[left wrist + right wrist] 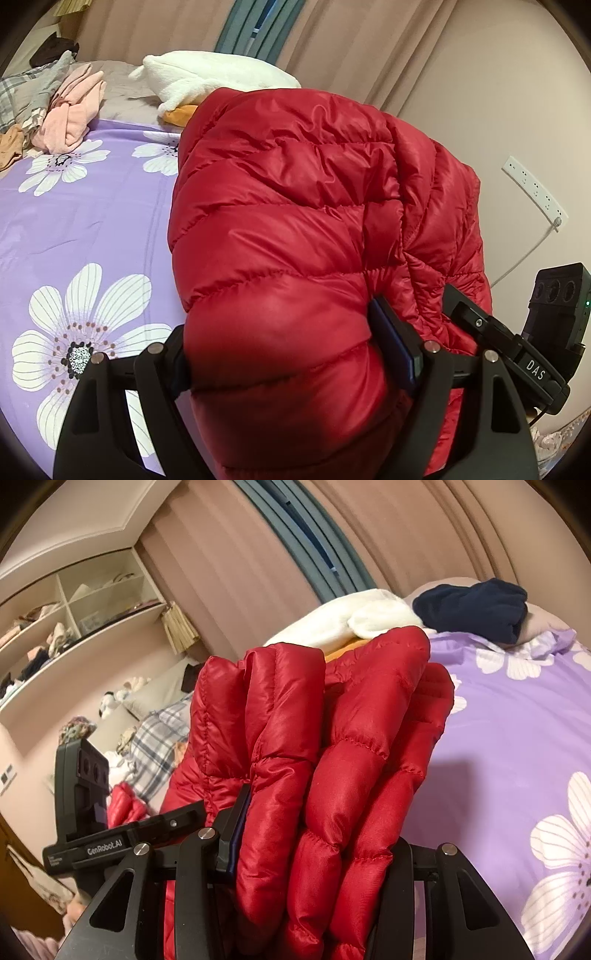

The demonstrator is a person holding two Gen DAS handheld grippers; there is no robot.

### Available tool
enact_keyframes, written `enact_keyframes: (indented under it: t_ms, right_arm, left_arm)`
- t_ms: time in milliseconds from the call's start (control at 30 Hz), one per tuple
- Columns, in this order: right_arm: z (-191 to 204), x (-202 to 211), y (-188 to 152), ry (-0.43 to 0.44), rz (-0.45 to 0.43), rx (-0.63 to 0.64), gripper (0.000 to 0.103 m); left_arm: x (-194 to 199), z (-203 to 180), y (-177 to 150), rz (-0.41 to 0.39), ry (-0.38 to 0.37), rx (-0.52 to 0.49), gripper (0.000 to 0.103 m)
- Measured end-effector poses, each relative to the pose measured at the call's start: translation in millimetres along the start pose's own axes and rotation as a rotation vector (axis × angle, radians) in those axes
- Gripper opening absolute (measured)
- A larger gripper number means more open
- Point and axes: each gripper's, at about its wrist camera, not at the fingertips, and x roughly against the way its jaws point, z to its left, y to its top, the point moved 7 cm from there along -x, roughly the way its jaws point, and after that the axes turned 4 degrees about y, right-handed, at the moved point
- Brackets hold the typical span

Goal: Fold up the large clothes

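A red quilted puffer jacket (295, 206) is bunched and held up over the purple flowered bed sheet (92, 229). My left gripper (291, 354) is shut on a thick fold of the jacket, which bulges between its fingers and hides the left one. My right gripper (317, 849) is shut on another thick bundle of the same jacket (332, 746), its left finger (236, 823) pressing into the padding. The right gripper's body also shows at the right edge of the left wrist view (517, 343). The left gripper's body shows at the left of the right wrist view (92, 812).
A white plush blanket (207, 77) over an orange item lies at the bed's far end. Pink and plaid clothes (70, 107) are piled at the left. A navy garment (476, 605) sits on a pillow. Shelves (66, 620), curtains and a wall power strip (532, 188) surround the bed.
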Motion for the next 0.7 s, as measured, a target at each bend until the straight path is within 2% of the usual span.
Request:
enact_keyframes:
  t_ms: [700]
  right_arm:
    - [-2.8, -7.0, 4.2, 0.031, 0.046, 0.026, 0.045]
  left_arm:
    - [-2.1, 9.7, 3.9, 0.003, 0.031, 0.033, 0.083]
